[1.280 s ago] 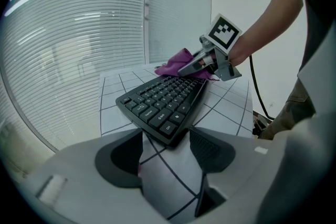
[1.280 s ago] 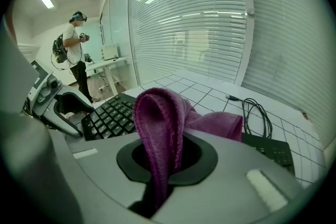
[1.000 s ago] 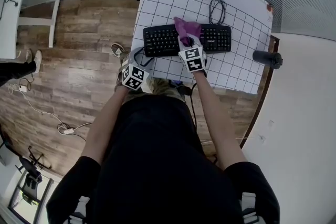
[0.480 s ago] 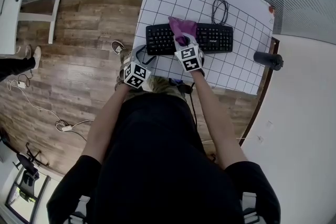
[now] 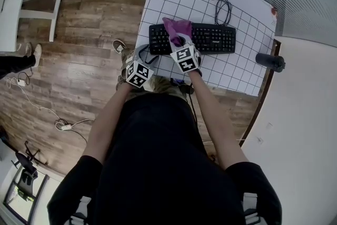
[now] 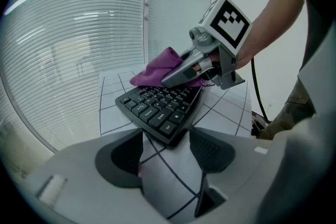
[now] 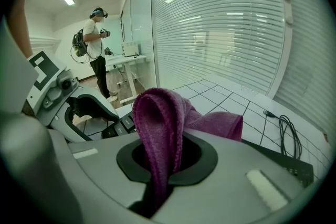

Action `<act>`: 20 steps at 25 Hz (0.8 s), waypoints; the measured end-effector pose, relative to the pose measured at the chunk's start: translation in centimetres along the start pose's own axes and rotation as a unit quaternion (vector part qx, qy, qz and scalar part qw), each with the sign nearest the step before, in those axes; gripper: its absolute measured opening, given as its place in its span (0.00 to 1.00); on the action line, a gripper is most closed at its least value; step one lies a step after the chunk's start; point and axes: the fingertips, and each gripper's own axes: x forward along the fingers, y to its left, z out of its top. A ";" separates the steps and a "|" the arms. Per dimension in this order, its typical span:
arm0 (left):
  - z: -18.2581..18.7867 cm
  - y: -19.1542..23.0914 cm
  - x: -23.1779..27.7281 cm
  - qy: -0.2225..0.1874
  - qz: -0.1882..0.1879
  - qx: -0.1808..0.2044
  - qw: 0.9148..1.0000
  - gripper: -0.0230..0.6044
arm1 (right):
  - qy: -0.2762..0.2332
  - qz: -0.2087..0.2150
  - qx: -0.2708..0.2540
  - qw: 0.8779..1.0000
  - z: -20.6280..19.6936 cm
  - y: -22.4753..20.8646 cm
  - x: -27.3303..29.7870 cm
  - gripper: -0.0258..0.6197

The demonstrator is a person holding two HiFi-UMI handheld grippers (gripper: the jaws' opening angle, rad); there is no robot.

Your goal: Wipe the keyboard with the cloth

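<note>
Head view: a black keyboard (image 5: 208, 39) lies across a white, grid-lined worktop (image 5: 239, 68). A purple cloth (image 5: 176, 28) rests on the keys of the keyboard's left half, bunched up and reaching a little past the keyboard's far edge. The right gripper (image 5: 179, 42) comes in over the keyboard's near edge at that spot. In the right gripper view its fingers are clamped on a fold of the cloth, which loops up out of the gap and drapes forward onto the keys.

The left gripper (image 6: 165, 150) hangs just off the keyboard's near-left corner, over the worktop edge. Its fingers stand apart with nothing held; only the gridded worktop and the keyboard's corner show between them.

A coiled black cable (image 5: 219, 8) lies beyond the keyboard's far edge, towards its right end. A dark cylinder (image 5: 269, 60) sits well to the right of the keyboard, at the worktop's edge.
</note>
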 end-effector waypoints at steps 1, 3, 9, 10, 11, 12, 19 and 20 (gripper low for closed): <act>0.0 0.0 0.0 0.001 -0.001 0.000 1.000 0.44 | 0.000 0.002 -0.001 1.000 0.1 0.2 0.1 0.11; 0.0 0.0 0.0 0.001 -0.001 0.000 1.000 0.45 | -0.001 0.008 -0.004 1.000 0.4 0.7 0.3 0.11; 0.0 0.0 -0.1 0.000 -0.001 0.002 1.000 0.45 | -0.002 0.019 -0.015 1.000 1.1 1.8 0.7 0.11; 0.0 0.0 0.0 0.000 -0.001 0.002 1.000 0.45 | -0.002 0.021 -0.016 1.000 1.1 2.0 0.8 0.11; 0.0 0.0 0.0 0.000 -0.001 0.002 1.000 0.45 | -0.003 0.025 -0.018 1.000 1.2 2.2 0.9 0.11; 0.0 0.0 0.0 0.001 -0.001 0.002 1.000 0.45 | -0.003 0.030 -0.020 0.999 1.3 2.4 1.0 0.11; 0.0 0.0 0.0 0.001 -0.002 0.000 1.000 0.45 | -0.003 0.049 -0.036 0.998 2.1 3.8 1.7 0.11; 0.0 0.0 0.0 0.001 -0.003 0.000 1.000 0.45 | -0.003 0.054 -0.039 0.998 2.2 4.1 1.7 0.11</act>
